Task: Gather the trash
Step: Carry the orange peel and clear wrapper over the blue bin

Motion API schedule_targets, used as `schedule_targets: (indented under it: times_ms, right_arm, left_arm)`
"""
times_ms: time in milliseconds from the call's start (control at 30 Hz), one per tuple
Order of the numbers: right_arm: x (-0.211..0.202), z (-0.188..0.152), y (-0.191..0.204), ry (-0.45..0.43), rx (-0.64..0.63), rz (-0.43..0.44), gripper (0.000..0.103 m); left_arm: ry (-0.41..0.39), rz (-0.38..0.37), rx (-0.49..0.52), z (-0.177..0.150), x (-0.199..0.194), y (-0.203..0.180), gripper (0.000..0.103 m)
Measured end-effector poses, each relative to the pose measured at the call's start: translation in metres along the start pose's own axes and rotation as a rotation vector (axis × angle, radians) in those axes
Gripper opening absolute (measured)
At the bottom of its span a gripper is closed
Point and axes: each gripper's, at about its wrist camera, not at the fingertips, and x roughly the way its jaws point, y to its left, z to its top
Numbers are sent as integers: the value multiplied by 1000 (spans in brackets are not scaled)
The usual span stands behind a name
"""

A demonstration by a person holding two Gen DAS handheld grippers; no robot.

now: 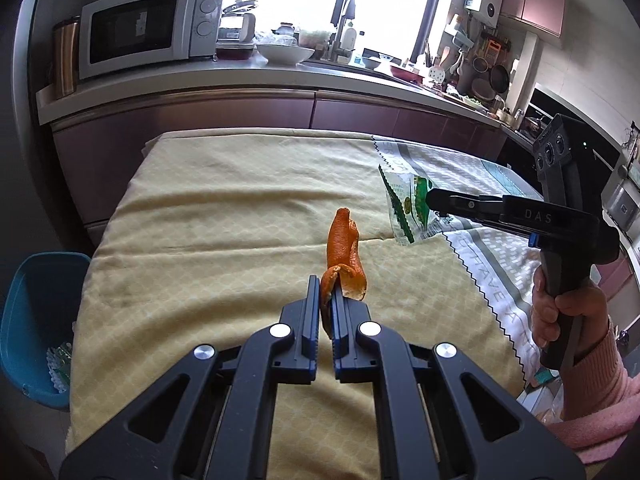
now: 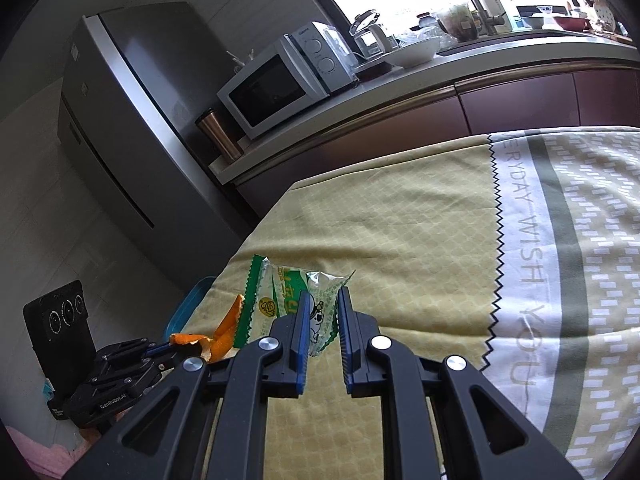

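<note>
Orange peel (image 1: 343,256) | pinched in left tongs (image 1: 325,296) | wrapper (image 2: 288,304) clamped in right tongs (image 2: 324,308)

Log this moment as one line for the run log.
left gripper: shut on orange peel | right gripper: shut on snack wrapper | both lifted over table | blue bin at left

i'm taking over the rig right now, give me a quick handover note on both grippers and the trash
Left gripper: shut on the orange peel, lifted above the yellow cloth.
Right gripper: holds the green and white wrapper between its fingers, off the cloth.
Blue bin: on the floor off the table's left edge, some trash already inside.
Left to do: drop the peel and the wrapper in the bin.
</note>
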Motion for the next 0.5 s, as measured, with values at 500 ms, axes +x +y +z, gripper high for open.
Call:
schedule_targets:
  times_ms: [500]
  right_arm:
    - [34, -4, 44, 56, -58, 81, 12]
  left_arm:
    - [-42, 90, -68, -5, -31, 36, 6]
